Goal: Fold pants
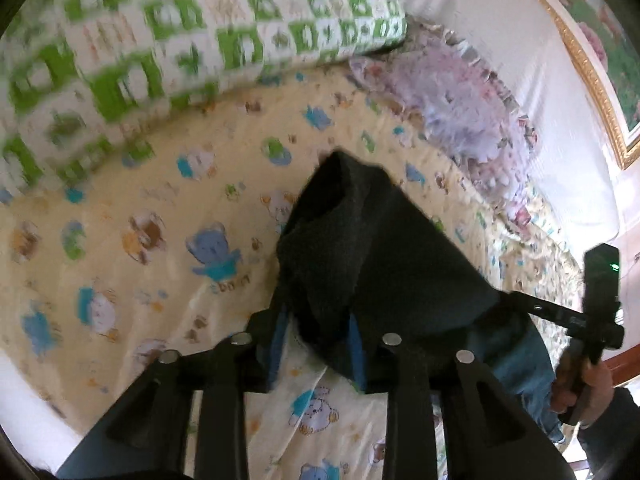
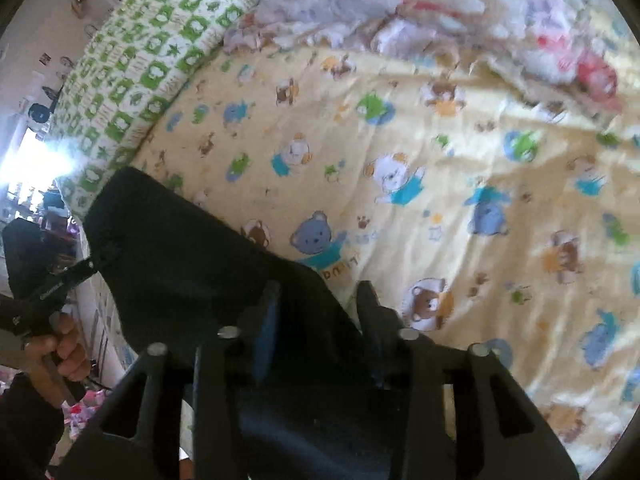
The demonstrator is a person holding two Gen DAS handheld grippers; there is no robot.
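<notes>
The dark pants (image 1: pixel 360 248) hang in the air above the bed, held between both grippers. My left gripper (image 1: pixel 320 344) is shut on one part of the pants, its blue pads pinching the dark cloth. My right gripper (image 2: pixel 320 320) is shut on another part of the pants (image 2: pixel 192 256), which stretch up and left towards the other gripper (image 2: pixel 44 284). In the left wrist view the right gripper (image 1: pixel 560 312) shows at the right edge, in a hand. The lower part of the pants is hidden behind the grippers.
A yellow bedsheet with cartoon bears (image 1: pixel 160 240) (image 2: pixel 440 160) lies below. A green and white checked quilt (image 1: pixel 140 40) (image 2: pixel 132 72) is bunched at the far side. A pale frilly blanket (image 1: pixel 460 112) (image 2: pixel 400 8) lies beside it. A gold-framed picture (image 1: pixel 592 80) hangs on the wall.
</notes>
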